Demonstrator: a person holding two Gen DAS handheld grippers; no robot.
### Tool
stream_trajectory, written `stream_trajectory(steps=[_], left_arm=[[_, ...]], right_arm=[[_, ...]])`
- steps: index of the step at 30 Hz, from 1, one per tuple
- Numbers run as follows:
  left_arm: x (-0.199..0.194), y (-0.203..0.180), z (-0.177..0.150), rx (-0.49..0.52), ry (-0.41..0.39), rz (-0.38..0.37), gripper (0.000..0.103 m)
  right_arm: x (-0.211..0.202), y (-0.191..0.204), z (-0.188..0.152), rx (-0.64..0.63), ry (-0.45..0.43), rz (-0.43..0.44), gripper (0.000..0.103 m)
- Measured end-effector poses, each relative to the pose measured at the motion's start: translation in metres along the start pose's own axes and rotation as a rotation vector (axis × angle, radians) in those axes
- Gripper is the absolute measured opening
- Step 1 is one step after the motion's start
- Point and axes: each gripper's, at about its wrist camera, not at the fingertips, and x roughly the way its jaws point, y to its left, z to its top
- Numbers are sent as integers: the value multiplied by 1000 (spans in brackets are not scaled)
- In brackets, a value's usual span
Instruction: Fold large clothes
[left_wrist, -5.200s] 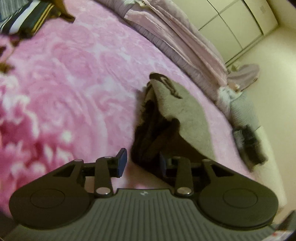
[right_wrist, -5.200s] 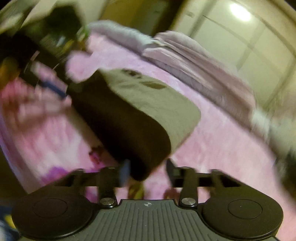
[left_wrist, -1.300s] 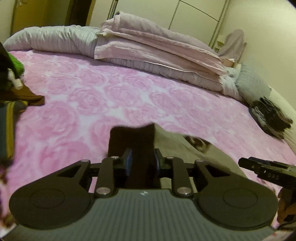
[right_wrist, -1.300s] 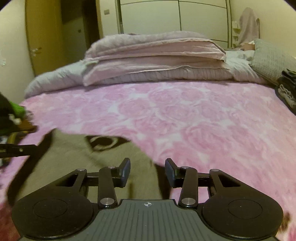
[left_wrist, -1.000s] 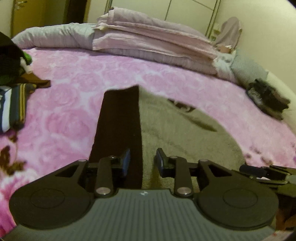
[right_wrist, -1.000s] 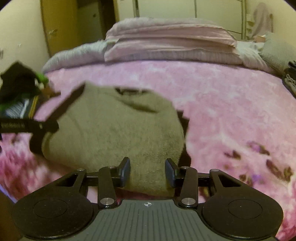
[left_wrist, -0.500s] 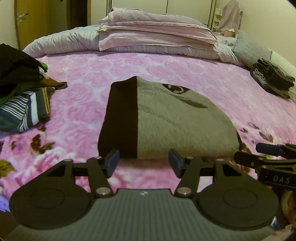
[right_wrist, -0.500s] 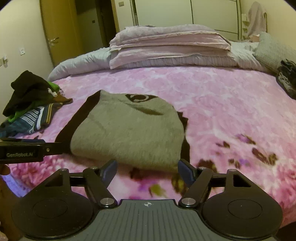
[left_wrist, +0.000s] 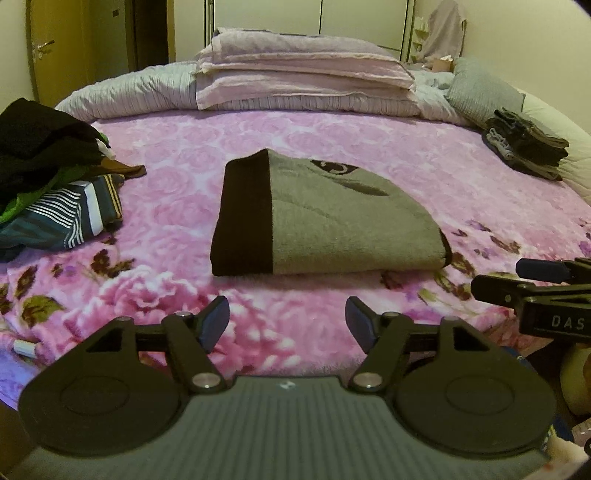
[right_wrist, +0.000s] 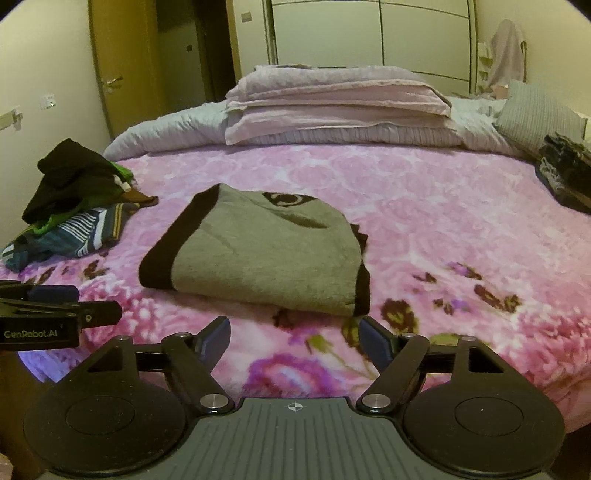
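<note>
So the grey sweater (left_wrist: 340, 218) sits folded near the bed's (right_wrist: 461, 221) front edge; left gripper (left_wrist: 288, 325) and right gripper (right_wrist: 295, 338), jaws just opened wide, hold nothing. Next up, probably grabbing from the clothes pile (right_wrist: 74, 206) at the left edge.

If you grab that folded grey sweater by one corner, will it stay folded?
Probably not. The folded grey-and-black knit sweater looks soft and thick, so its loose layers would likely flop open. It probably won't slide easily on the fuzzy pink floral blanket.

Bare blanket (left_wrist: 280, 295) between tools and sweater (left_wrist: 332, 221).
</note>
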Motion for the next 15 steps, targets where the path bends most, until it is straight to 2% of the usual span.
stream_trajectory(steps=[8, 15], left_arm=[[-17, 1, 1, 6, -32, 10, 67], [-9, 0, 3, 18, -16, 9, 69]], right_arm=[[-9, 9, 1, -37, -17, 19, 74], [2, 5, -1, -34, 11, 21, 75]])
